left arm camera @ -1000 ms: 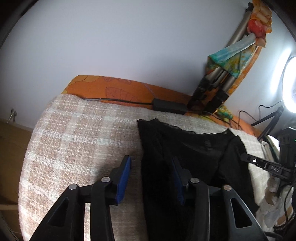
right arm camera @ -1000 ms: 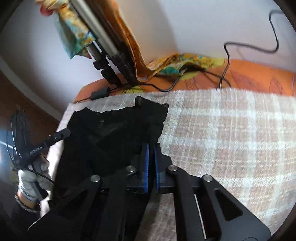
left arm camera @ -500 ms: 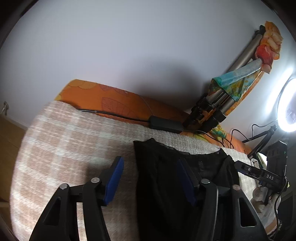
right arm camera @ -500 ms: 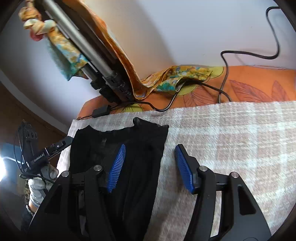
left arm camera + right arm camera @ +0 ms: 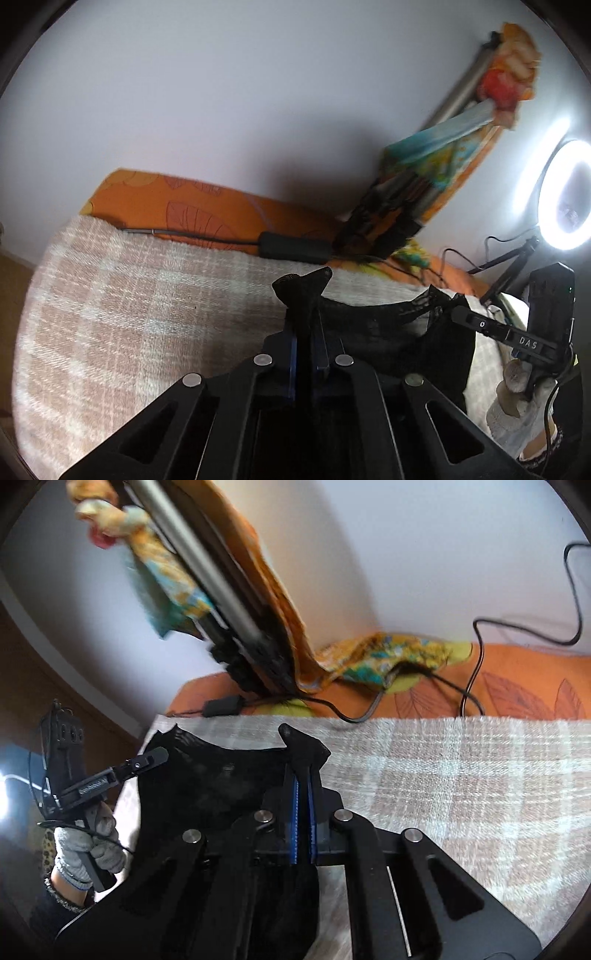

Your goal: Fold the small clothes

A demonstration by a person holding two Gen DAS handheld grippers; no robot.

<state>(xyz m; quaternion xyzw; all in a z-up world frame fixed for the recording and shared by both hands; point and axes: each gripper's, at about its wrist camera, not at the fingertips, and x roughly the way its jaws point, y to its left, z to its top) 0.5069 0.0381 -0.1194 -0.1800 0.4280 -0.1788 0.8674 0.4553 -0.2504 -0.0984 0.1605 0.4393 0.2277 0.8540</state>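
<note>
- While the black garment (image 5: 373,332) sags between them, both grippers pinch it: the left gripper (image 5: 303,332) has its jaws closed on one top corner, which pokes up past the blue pads, and the right gripper (image 5: 302,805) has its jaws closed on the other corner.
- Below the lifted corners, the rest of the garment (image 5: 221,775) trails down onto the checked blanket (image 5: 140,306) beneath it.
- The blanket covers a bed with an orange leaf-print sheet (image 5: 207,214) showing along the far edge of the blanket, against a plain white wall (image 5: 221,92).
- Beyond the garment, a black power adapter (image 5: 293,251) and its cable lie on the orange sheet.
- Just past the adapter, a tripod (image 5: 207,579) leans on the wall with a colourful scarf (image 5: 384,657) draped over it.
- To the garment's side, a lit ring light (image 5: 563,195) glows; nothing lies across the garment.
</note>
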